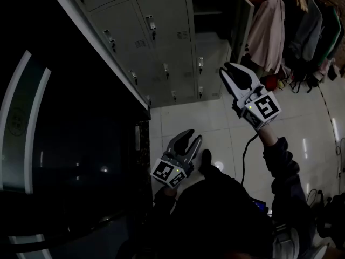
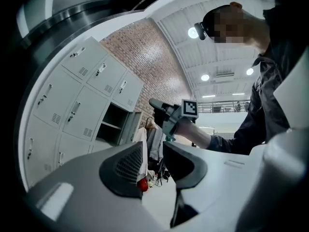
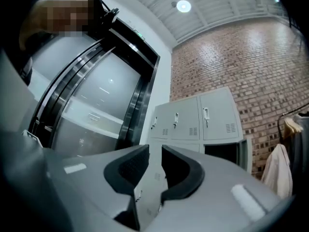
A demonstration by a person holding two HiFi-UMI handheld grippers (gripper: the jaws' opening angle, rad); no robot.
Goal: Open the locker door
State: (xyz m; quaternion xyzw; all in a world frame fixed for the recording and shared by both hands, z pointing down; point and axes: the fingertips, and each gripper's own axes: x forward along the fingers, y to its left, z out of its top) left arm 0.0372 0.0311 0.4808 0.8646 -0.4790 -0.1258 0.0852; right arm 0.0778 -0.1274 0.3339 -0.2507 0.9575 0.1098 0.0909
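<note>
A bank of grey lockers (image 1: 161, 42) with small latch handles stands ahead of me. One compartment (image 1: 213, 9) at its right end is open, its door (image 1: 243, 20) swung out. My right gripper (image 1: 229, 69) is raised in front of the lower lockers, clear of them, jaws apart and empty. In its own view the right gripper (image 3: 154, 153) points at the lockers (image 3: 203, 120). My left gripper (image 1: 193, 136) hangs lower over the floor, open with nothing in it. The left gripper (image 2: 153, 151) view shows the lockers (image 2: 72, 105) at the left and the right gripper (image 2: 157, 108) in mid-air.
A dark glass wall (image 1: 64, 144) fills the left side. Coats (image 1: 275, 31) hang on a rack to the right of the lockers, with a red object (image 1: 269, 82) on the pale tiled floor (image 1: 188, 117) below them. A cable (image 1: 245, 155) trails from the right gripper.
</note>
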